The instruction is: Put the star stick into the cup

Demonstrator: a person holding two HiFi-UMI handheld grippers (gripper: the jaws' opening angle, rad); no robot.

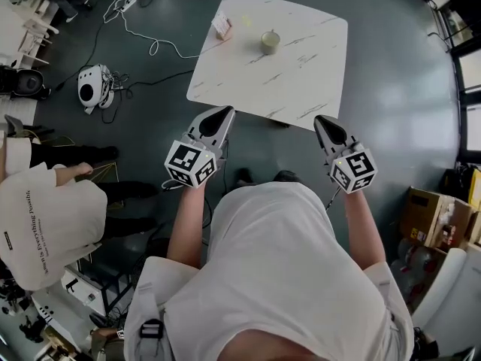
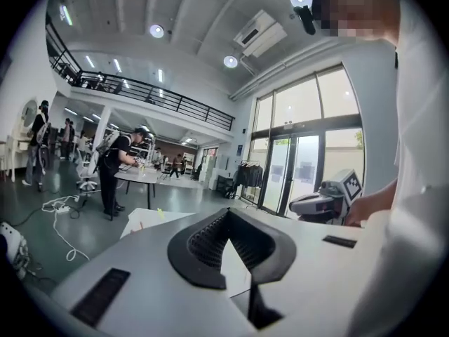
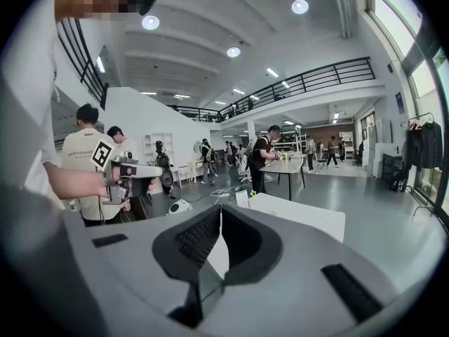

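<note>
Only head view shows cup [image 1: 270, 41]; stick [image 1: 246, 21] possibly nearby.

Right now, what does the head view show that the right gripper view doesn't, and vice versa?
Head view only: the cup on the white table, and the cardboard boxes by the wall. Right gripper view only: the ceiling lights, the mezzanine railing, and a far table with people around it. Both: the white table, the left gripper and the white device on the floor.

A marbled table [image 1: 301, 81] holds a cup [image 1: 270, 42] and small box [image 1: 221, 26].
</note>
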